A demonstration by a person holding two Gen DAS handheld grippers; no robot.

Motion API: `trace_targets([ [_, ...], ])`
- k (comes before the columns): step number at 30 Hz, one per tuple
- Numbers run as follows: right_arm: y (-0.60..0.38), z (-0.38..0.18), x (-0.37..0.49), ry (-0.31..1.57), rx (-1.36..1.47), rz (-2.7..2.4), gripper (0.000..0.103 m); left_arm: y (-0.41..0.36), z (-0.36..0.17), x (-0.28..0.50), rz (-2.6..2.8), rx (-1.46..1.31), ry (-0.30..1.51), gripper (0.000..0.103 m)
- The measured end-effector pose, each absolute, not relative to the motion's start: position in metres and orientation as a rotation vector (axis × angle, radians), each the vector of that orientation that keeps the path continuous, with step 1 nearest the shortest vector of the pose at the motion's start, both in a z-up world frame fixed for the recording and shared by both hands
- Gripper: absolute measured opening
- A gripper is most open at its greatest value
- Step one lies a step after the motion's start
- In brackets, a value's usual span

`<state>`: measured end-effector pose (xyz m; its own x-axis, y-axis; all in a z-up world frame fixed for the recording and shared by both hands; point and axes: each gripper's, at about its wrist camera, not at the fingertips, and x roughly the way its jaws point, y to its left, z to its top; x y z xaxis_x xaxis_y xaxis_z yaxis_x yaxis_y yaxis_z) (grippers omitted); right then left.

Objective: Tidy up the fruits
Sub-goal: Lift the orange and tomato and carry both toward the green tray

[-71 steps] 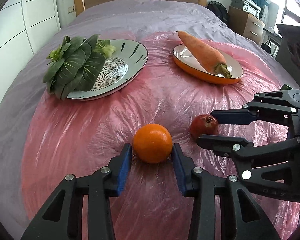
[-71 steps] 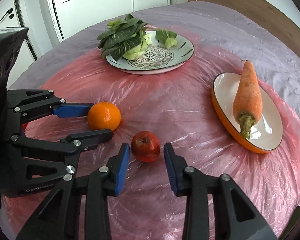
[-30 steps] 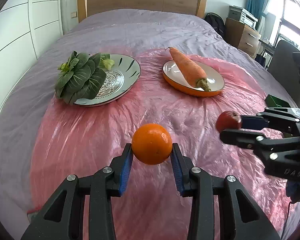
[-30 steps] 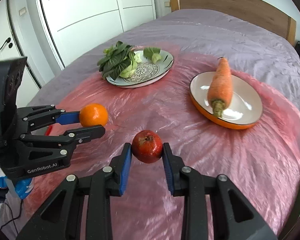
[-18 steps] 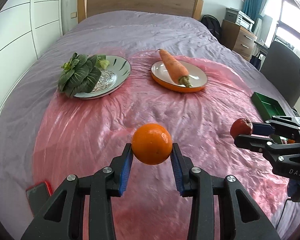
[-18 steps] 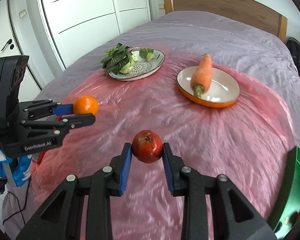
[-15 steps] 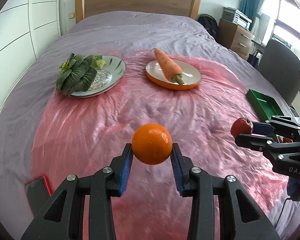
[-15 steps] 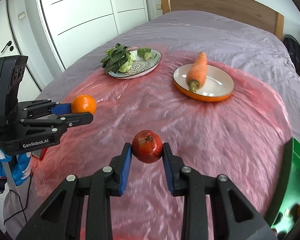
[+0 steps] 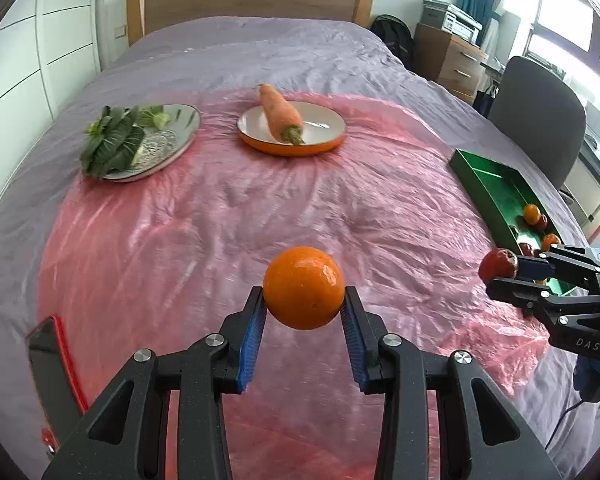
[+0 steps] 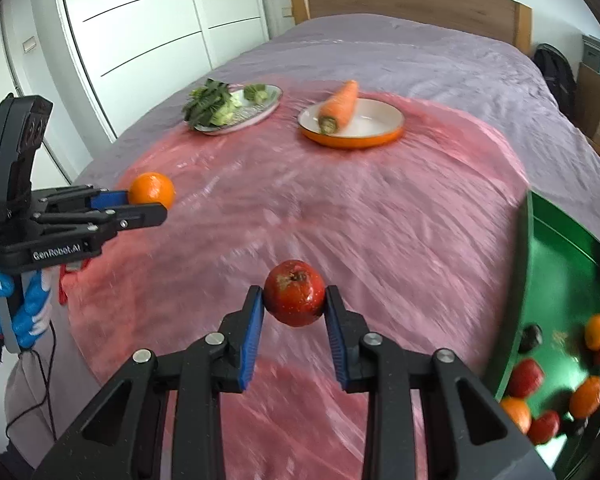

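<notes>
My left gripper [image 9: 304,312] clamps a glossy orange [image 9: 303,288] above the pink sheet [image 9: 228,216]; my right gripper [image 10: 294,310] grips a red apple [image 10: 294,293], stem end up. At right, the green tray [image 10: 556,272] holds more oranges and apples. Beyond, an orange-rimmed plate [image 10: 364,136] carries a carrot [image 10: 340,106], a patterned plate [image 9: 180,136] greens [image 9: 112,144].

A glossy, finely dimpled round orange [image 9: 303,288] sits between ribbed blue pads on the matt black plastic fingers [image 9: 250,332] of the left gripper [image 9: 303,334], bright metal screws at the joints. The red apple [image 10: 294,293] has a shiny, blemished skin. Thin, crinkled pink plastic sheeting [image 9: 228,216] gleams over a wrinkled, faintly lustrous mauve cloth bedspread [image 9: 260,48]. The green rectangular tray [image 10: 560,280] looks smooth and reflective; the headboard [image 9: 244,4] shows matt wood grain.
</notes>
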<state>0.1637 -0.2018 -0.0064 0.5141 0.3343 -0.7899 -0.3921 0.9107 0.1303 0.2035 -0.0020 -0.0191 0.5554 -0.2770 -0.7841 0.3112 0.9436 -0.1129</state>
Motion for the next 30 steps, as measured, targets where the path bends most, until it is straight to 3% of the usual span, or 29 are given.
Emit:
trace_targets([
  [17, -0.328, 0.000, 0.113, 0.899, 0.055, 0.255, 0.047, -0.088, -0.012, 0.185, -0.446, 0.097, 0.937, 0.033],
  [30, -0.416, -0.011, 0.119, 0.912, 0.073, 0.117, 0.047, -0.197, -0.009, 0.201, -0.588, 0.136, 0.938, 0.033],
])
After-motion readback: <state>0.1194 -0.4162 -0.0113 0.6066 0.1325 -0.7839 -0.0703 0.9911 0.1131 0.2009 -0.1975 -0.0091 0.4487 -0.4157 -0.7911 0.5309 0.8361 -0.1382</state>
